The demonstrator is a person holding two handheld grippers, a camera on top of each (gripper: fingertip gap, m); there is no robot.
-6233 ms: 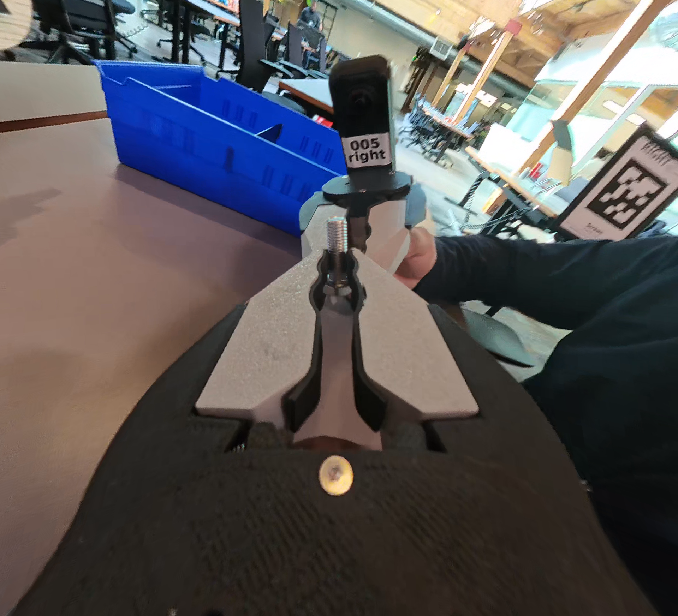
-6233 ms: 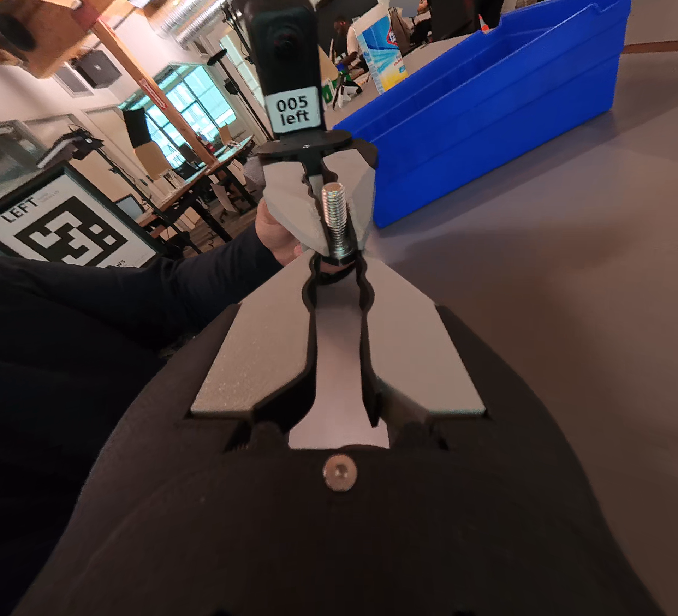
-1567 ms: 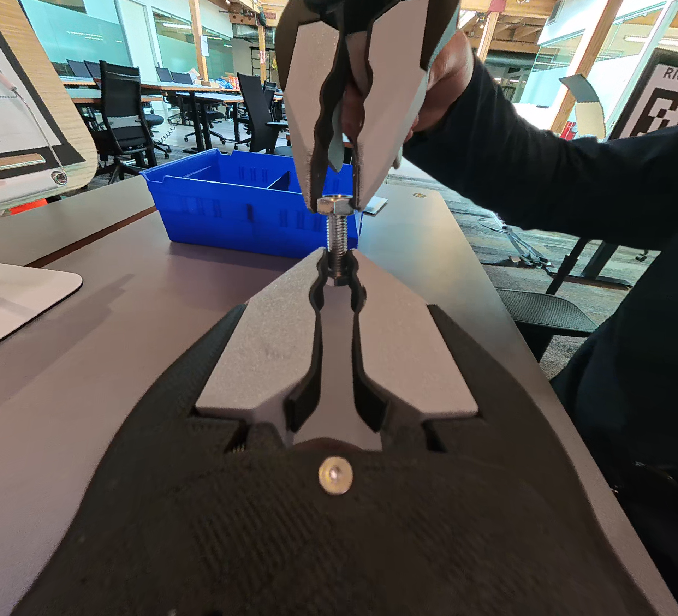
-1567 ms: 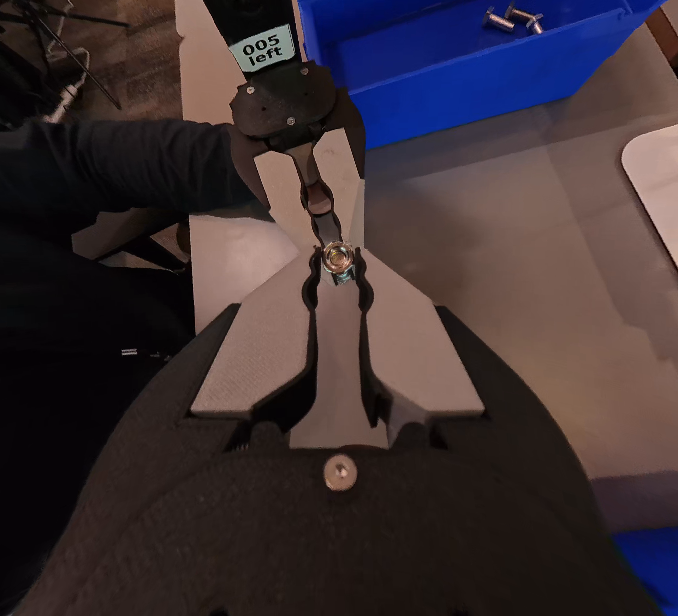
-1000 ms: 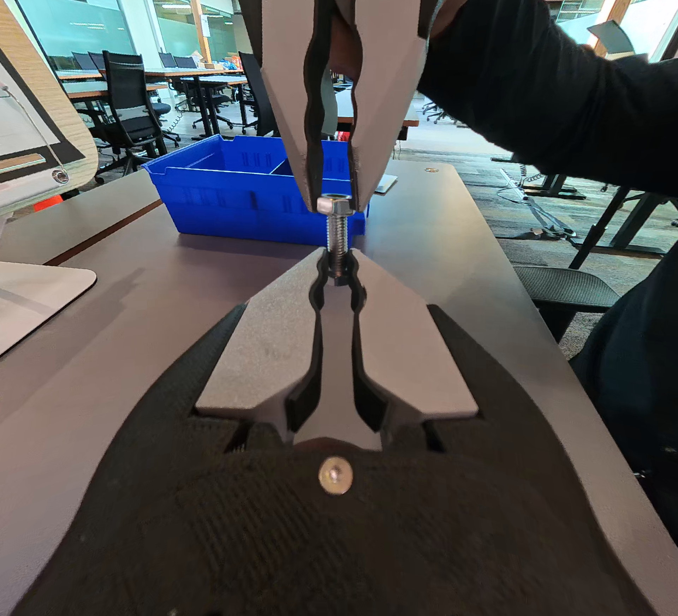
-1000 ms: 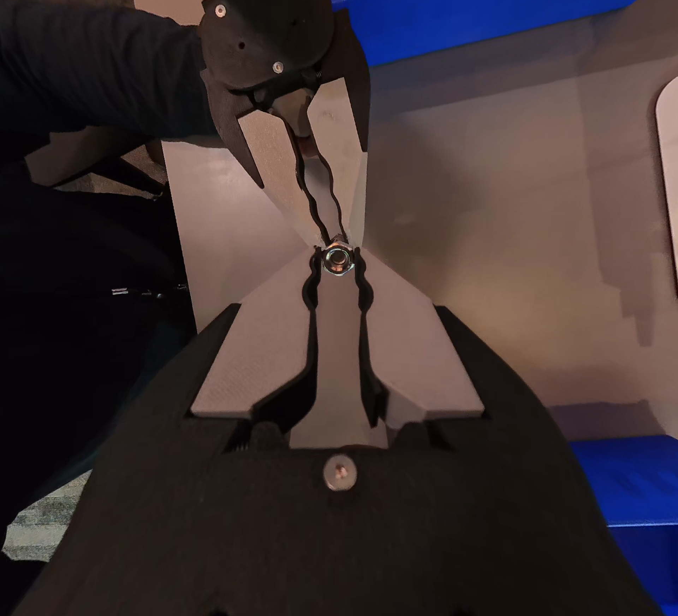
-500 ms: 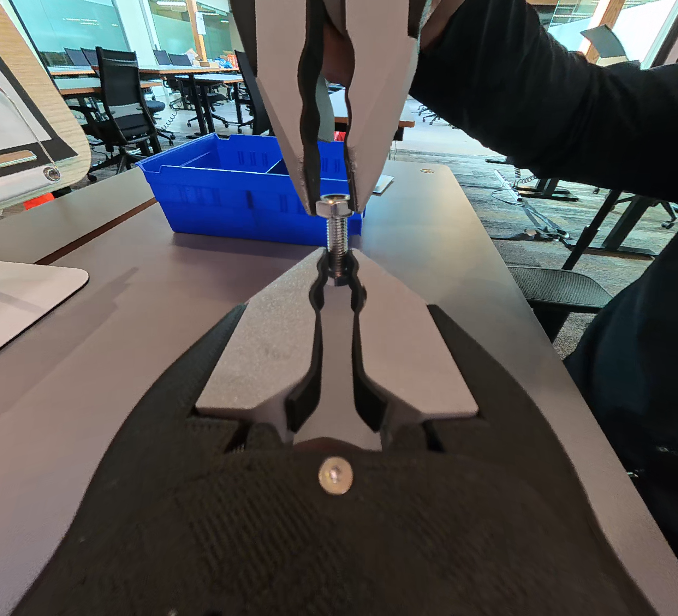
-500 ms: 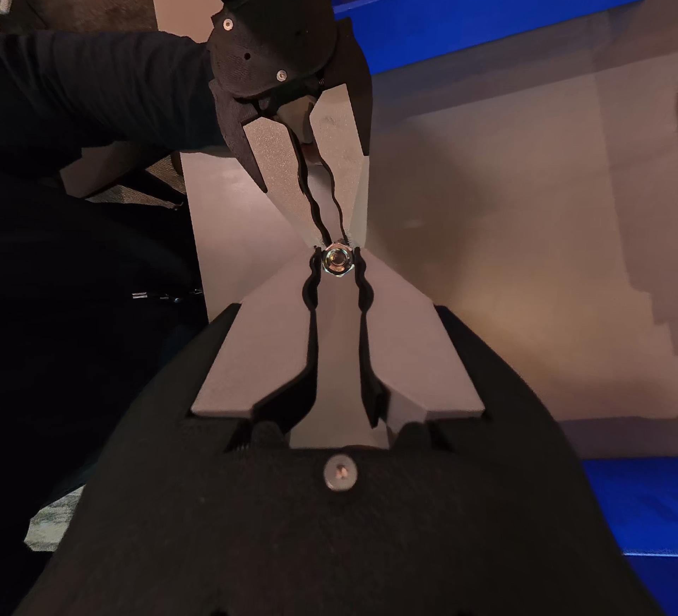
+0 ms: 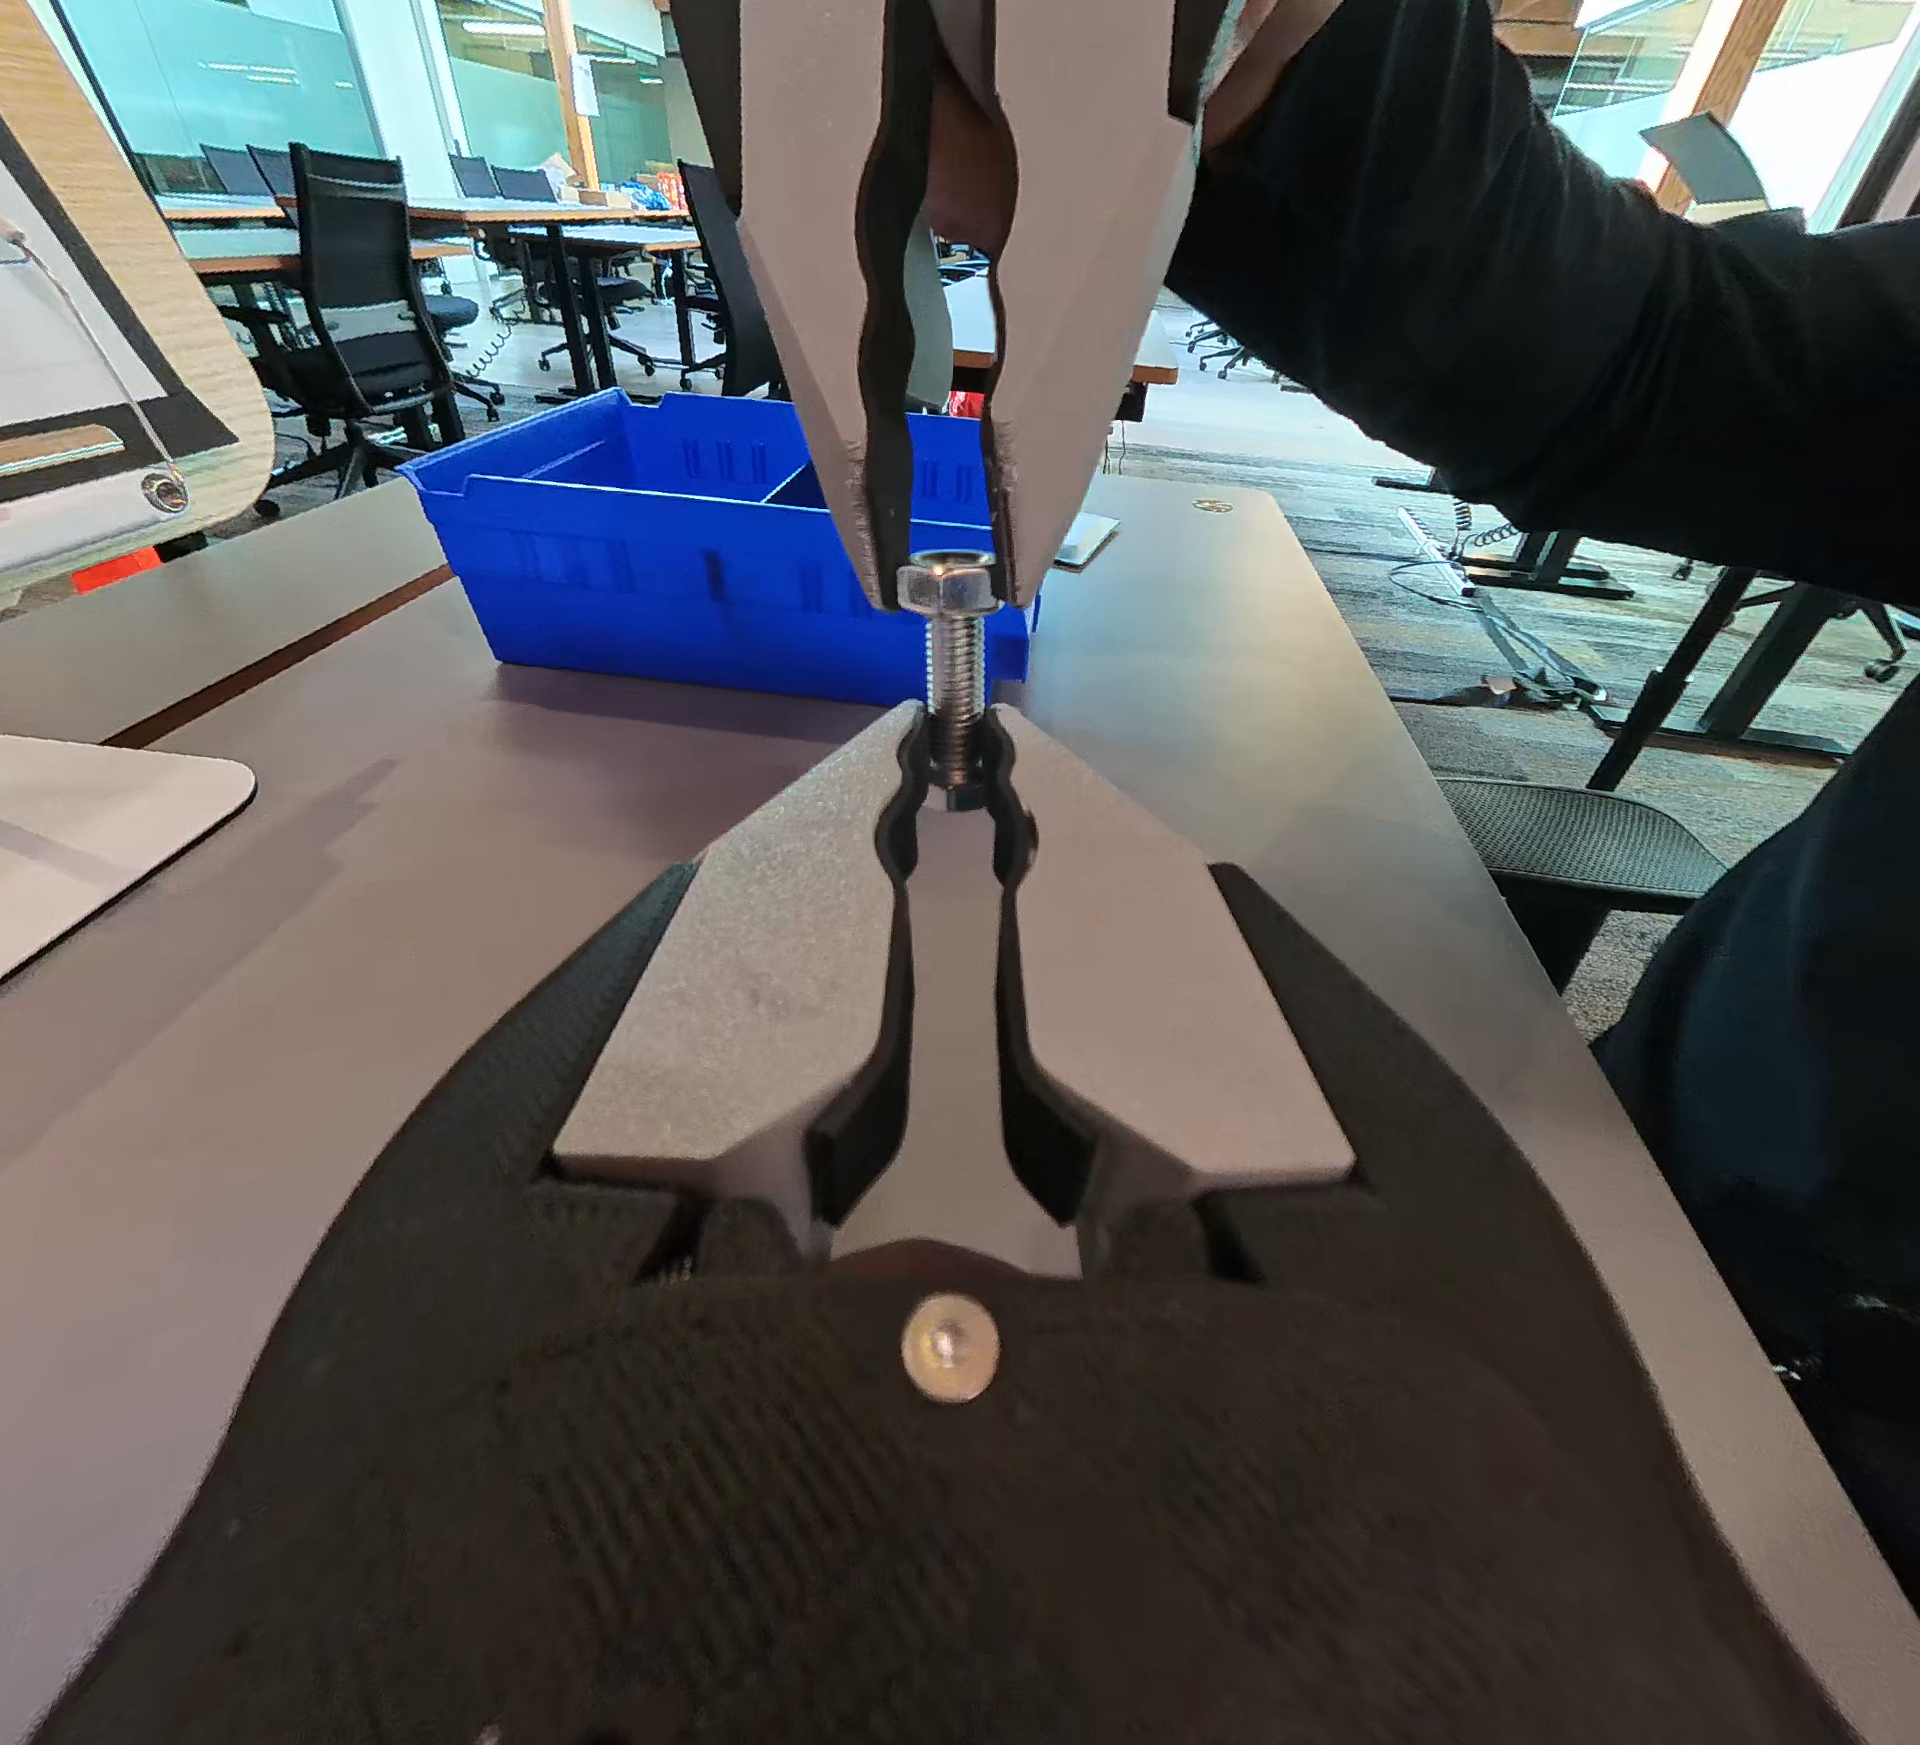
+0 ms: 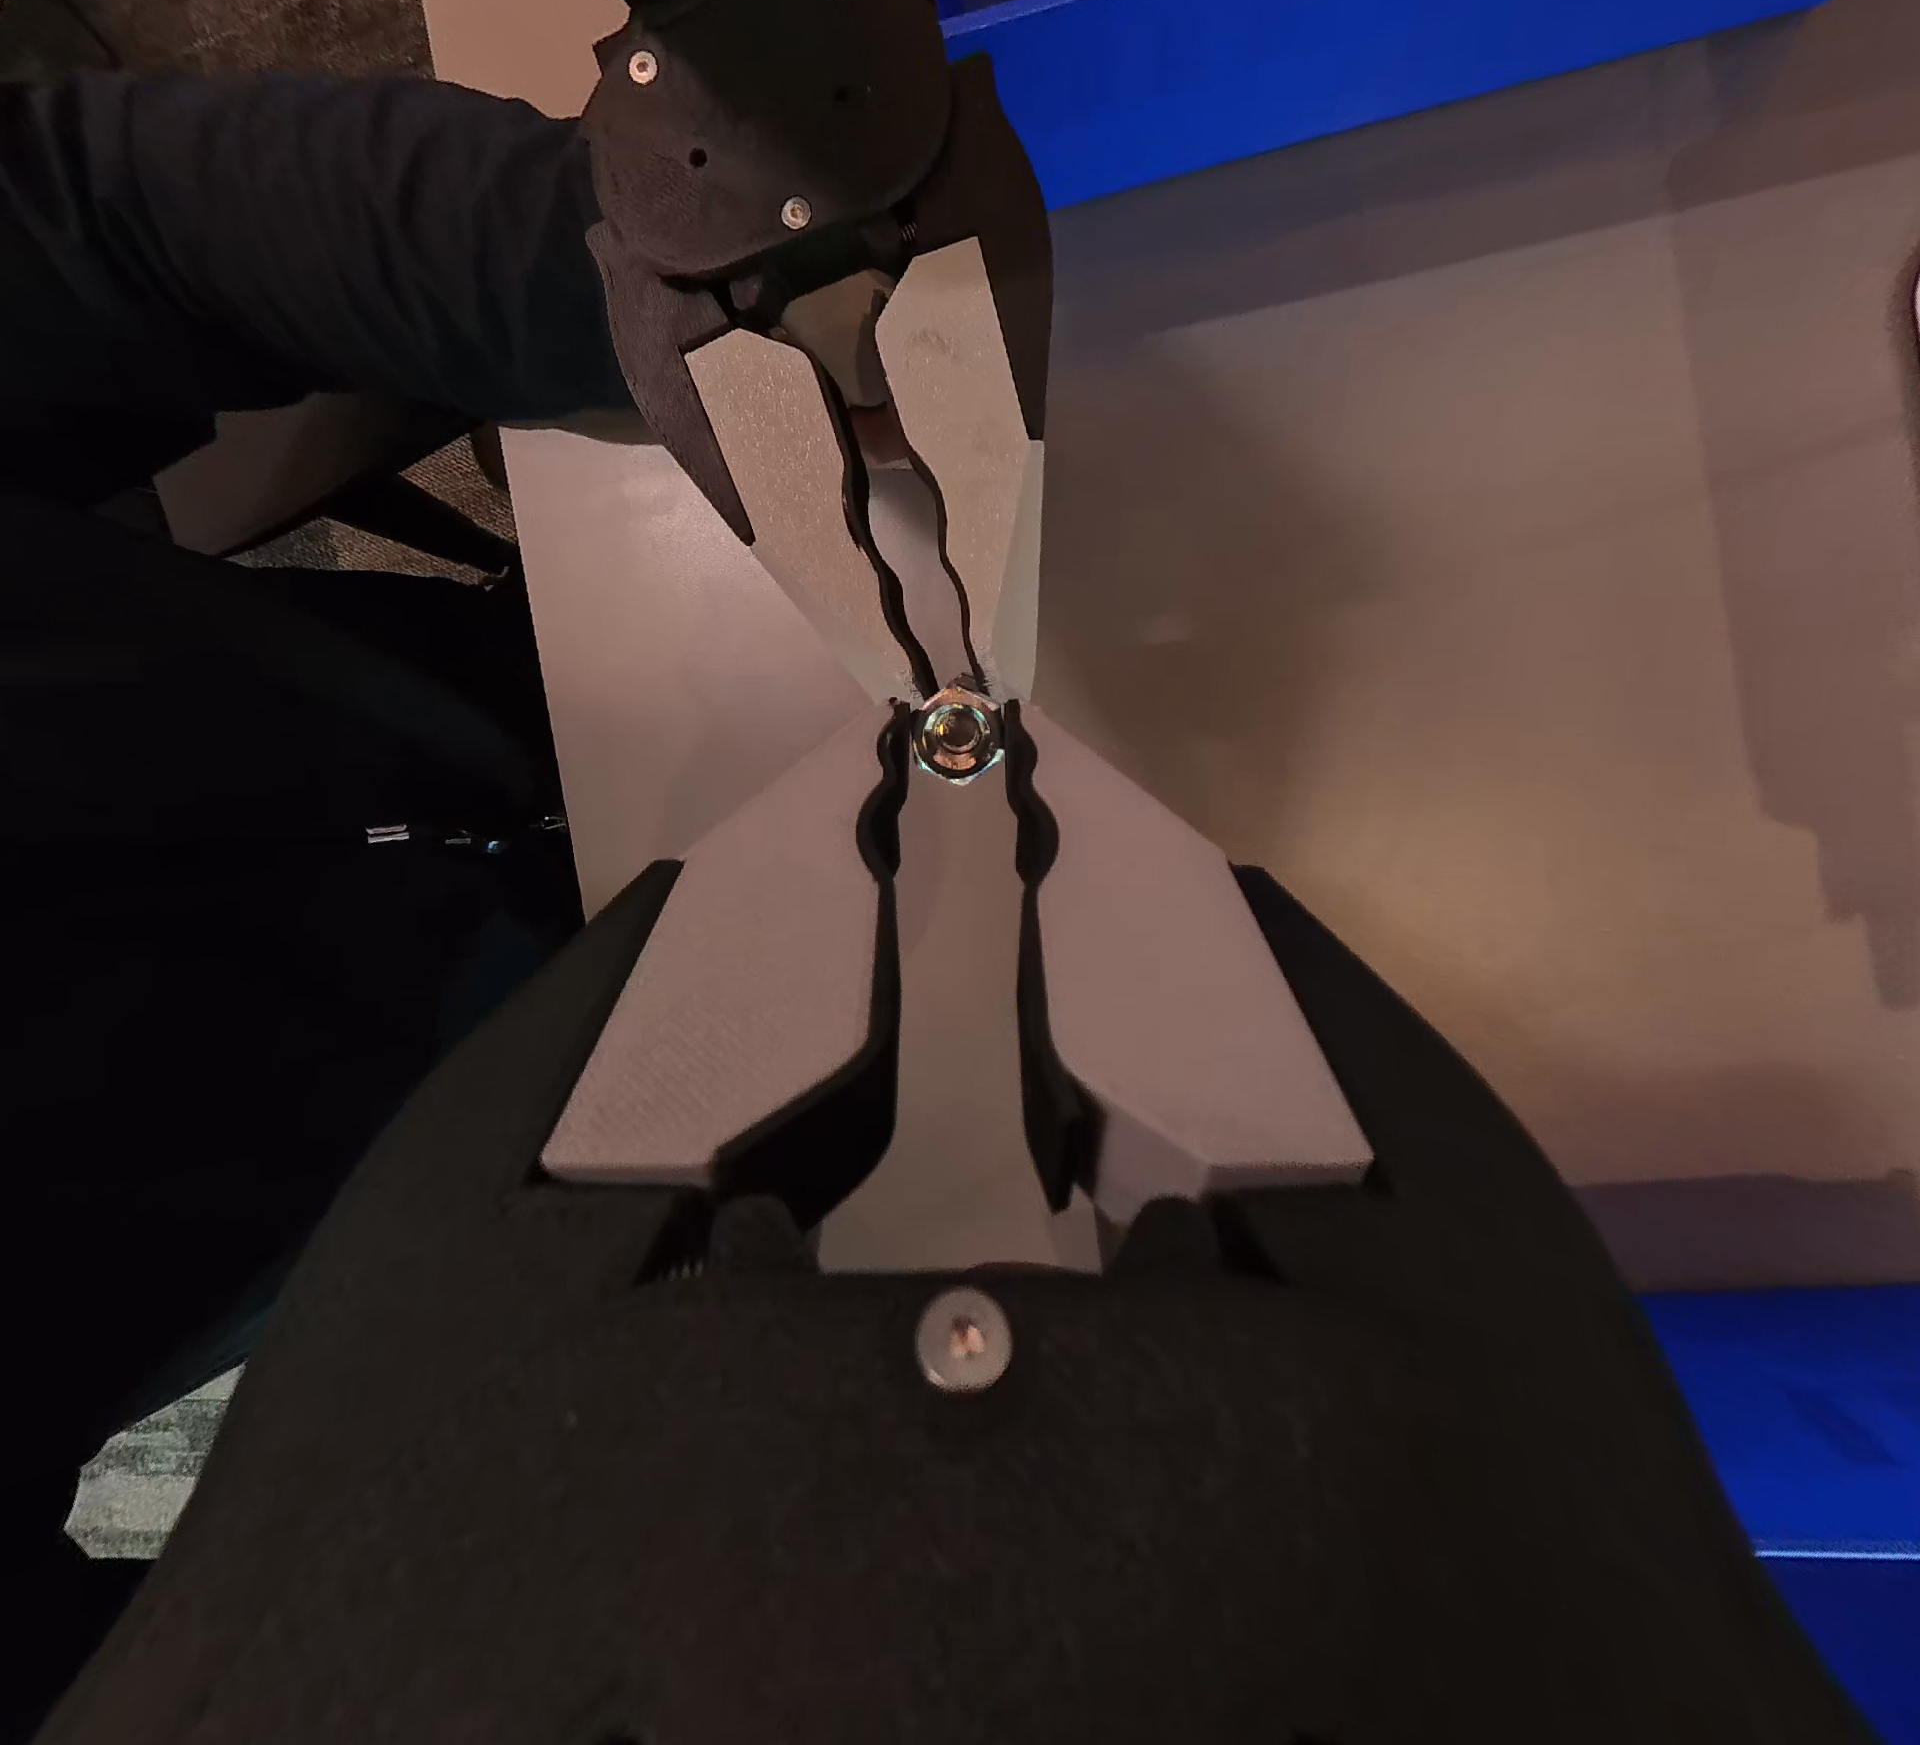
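Left tongs clamp the upright bolt by its lower end so it cannot turn, while right tongs, directly above, grip the nut at its top, blue bin beyond on the counter.

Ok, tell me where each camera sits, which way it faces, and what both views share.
Left wrist view: sits on the left gripper, facing level across the grey table to a blue bin; right gripper and a black sleeve come from above.
Right wrist view: sits on the right gripper, facing straight down at the table; left gripper opposite.
Shared: the bolt and its nut, both grippers, the bin.
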